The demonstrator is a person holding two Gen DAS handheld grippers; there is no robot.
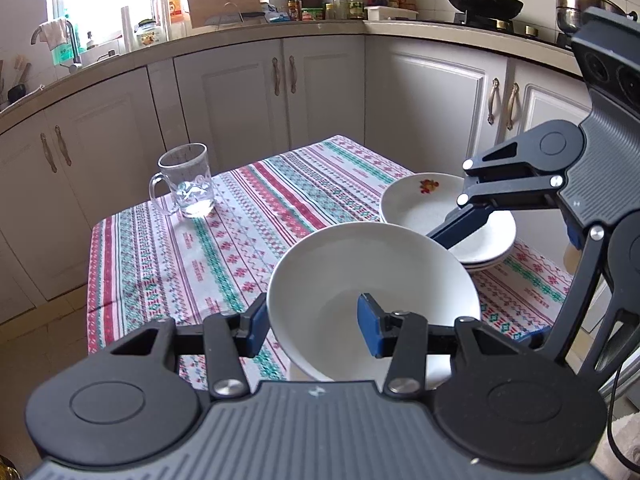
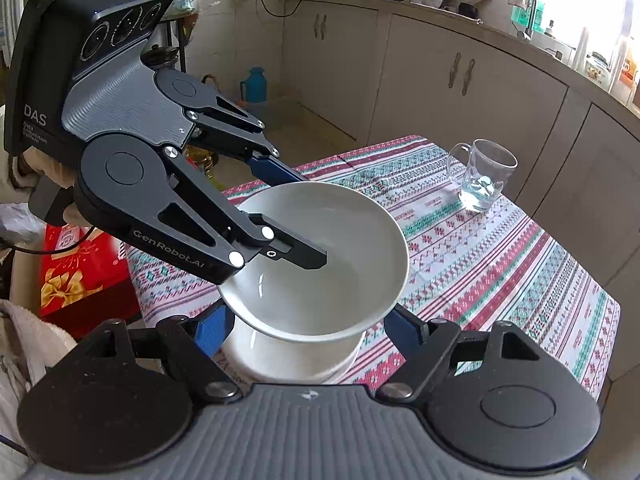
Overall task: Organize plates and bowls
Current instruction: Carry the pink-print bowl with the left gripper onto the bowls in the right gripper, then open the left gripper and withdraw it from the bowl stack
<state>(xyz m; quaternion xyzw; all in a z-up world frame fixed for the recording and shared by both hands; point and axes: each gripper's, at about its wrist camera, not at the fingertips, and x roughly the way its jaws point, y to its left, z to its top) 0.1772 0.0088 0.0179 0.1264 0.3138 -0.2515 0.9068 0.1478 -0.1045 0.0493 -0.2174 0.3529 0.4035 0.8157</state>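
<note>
A white bowl (image 1: 360,272) hangs tilted over the table's near side. My left gripper (image 1: 314,320) is shut on its rim, one finger inside and one outside. In the right wrist view the same gripper (image 2: 300,216) reaches in from the upper left with the bowl (image 2: 328,240). Right under it stands a second white bowl (image 2: 288,356), its edge also showing in the left wrist view (image 1: 310,372). My right gripper (image 2: 310,328) is closed around this lower bowl, with its fingertips hidden by the upper bowl. A stack of white plates (image 1: 420,208) with a flower print lies further back.
A glass mug (image 1: 188,184) with some water stands near the far left of the striped tablecloth (image 1: 240,220), also visible from the right wrist (image 2: 484,176). A red gift box (image 2: 80,280) sits on the floor beside the table. White cabinets surround the table.
</note>
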